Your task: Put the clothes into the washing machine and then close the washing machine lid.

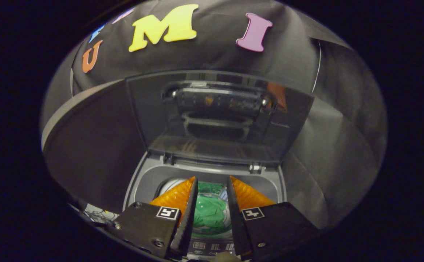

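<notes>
Tongs [212, 182] hovering spread and empty, green clothes [209, 214] lying below between them inside the washing machine [142, 182], lid [219, 116] standing open beyond.

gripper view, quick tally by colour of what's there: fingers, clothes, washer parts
Orange: 2, the gripper fingers, held apart, gripping nothing.
Green: 1, the clothes lying in the drum, beyond the fingers.
Grey: 2, the washing machine body and its lid, standing open and upright.
Total: 5
</notes>
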### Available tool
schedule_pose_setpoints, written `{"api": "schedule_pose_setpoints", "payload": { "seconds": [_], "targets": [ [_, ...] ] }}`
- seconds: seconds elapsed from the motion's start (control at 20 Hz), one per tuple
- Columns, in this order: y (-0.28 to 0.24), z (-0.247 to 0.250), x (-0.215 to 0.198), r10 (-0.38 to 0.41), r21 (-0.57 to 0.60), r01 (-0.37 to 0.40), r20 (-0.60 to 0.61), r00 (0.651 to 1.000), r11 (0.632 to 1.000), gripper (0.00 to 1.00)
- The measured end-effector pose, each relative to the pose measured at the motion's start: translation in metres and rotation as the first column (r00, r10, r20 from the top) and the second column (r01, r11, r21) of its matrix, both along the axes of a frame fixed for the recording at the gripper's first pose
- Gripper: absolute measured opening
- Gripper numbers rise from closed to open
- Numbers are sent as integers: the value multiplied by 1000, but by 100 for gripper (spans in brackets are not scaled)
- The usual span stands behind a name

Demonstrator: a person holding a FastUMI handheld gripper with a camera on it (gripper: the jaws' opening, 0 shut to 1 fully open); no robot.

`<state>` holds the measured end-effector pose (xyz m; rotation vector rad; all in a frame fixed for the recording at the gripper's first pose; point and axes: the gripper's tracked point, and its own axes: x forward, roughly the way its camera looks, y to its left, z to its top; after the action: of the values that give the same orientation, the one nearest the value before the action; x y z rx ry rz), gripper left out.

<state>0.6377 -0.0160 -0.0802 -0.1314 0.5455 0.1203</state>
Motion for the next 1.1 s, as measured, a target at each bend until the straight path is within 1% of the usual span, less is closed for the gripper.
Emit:
{"api": "schedule_pose_setpoints", "payload": {
  "seconds": [0.35, 0.65, 0.95, 1.1],
  "targets": [
    [7, 82, 18, -11, 77, 1, 129, 992, 997, 49],
    [13, 131, 45, -19, 97, -1, 210, 977, 995, 49],
    [21, 166, 81, -36, 122, 5, 252, 967, 993, 49],
    [26, 167, 97, -39, 131, 7, 244, 969, 991, 49]
  ]
}}
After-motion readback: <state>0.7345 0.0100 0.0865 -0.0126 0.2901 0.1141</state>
